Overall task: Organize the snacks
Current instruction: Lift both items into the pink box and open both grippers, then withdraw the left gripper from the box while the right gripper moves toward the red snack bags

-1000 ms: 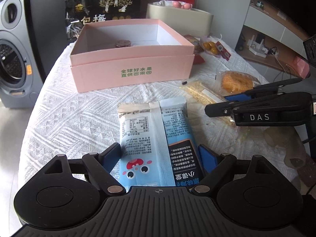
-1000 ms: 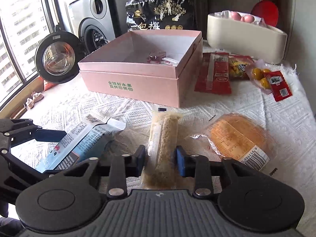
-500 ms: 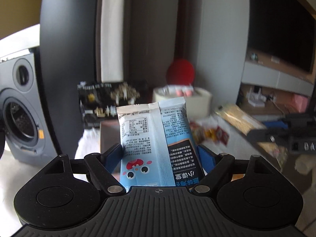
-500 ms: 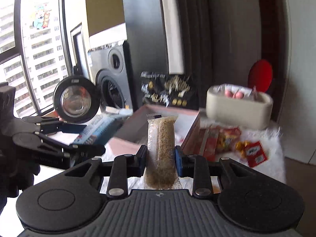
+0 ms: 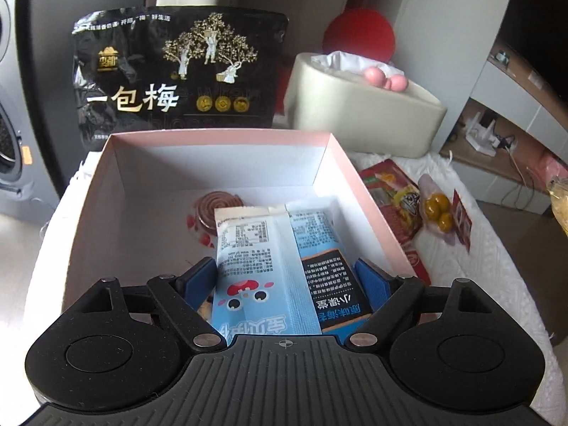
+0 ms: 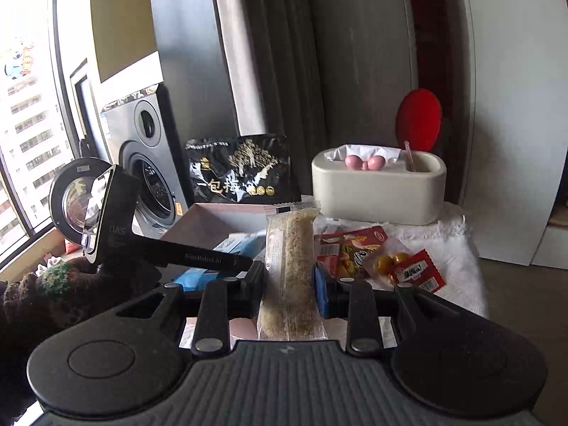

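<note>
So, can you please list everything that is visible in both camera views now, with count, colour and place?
box: one, pink outside, white inside, open, on the table
blue snack packet: one, light blue, over the box, in the left gripper
coil: one, brown, on the box floor
crumbly snack bar: one, beige in clear wrap, in the right gripper
black bag: one, black with gold print, standing behind the box
tub: one, cream, behind the box to the right
red packets: several, on the cloth right of the box
washing machine: one, grey, far left
left gripper: black, blue pads
right gripper: black, blue pads
</note>
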Available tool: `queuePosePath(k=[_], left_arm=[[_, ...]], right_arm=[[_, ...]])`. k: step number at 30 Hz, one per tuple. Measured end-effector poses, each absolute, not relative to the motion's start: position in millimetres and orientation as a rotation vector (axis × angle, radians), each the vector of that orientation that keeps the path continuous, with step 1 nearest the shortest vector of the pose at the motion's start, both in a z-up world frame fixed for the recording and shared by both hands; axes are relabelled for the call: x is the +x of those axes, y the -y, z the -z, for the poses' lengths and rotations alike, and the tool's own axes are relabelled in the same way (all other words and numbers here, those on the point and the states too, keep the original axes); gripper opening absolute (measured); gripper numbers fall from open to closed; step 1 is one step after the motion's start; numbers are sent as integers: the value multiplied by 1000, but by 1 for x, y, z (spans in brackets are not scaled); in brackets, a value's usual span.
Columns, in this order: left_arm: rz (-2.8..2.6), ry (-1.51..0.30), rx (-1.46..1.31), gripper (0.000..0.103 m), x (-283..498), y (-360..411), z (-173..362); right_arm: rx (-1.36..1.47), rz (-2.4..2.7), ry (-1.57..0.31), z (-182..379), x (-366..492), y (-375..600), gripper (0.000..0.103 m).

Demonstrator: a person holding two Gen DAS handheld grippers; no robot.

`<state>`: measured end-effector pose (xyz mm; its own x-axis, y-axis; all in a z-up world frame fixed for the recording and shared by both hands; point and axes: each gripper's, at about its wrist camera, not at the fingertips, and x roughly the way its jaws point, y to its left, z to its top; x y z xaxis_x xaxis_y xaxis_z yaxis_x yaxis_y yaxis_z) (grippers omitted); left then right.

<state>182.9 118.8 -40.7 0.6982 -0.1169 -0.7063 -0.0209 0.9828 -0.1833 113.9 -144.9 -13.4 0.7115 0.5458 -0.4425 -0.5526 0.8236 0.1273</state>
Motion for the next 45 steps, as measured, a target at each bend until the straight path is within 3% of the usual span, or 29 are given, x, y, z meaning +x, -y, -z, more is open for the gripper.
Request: queuePosePath(k=[6,10,14,19,23,31,38,40,42,45], left_arm=[[23,-533,-380,90,151,-160,12],[66,-713,-327,90,168,-158,17],[34,-692,-238,90,180,-142,23],[-8,-877,29,86,214,-114,42],[50,-830,-77,80,199,-132,29],[-16,-550,-322,77,119,-180,-13],[61,-552,-388,77,59,-157,-3],[95,-589,-388,77,55,-148,6],[118,-627,-393,77,56,-140,17],[138,-659,-394,77,56,-129,28]], right_arm=[[-11,-613,-541,23,129,125,29],[-46,-611,-540,20,133,104,29],[-82,-590,-509,18,134,87,29],[-128,-570,-519,18,134,81,29],[-132,-565,-532,20,137,83,29],[-52,-640,-624,30,171,39,29],[-77,-593,-675,50,202,1,31],[-91,-599,-643,46,197,7,35],[-105,-596,-579,36,189,23,50],[-130,-540,-507,22,189,53,60]])
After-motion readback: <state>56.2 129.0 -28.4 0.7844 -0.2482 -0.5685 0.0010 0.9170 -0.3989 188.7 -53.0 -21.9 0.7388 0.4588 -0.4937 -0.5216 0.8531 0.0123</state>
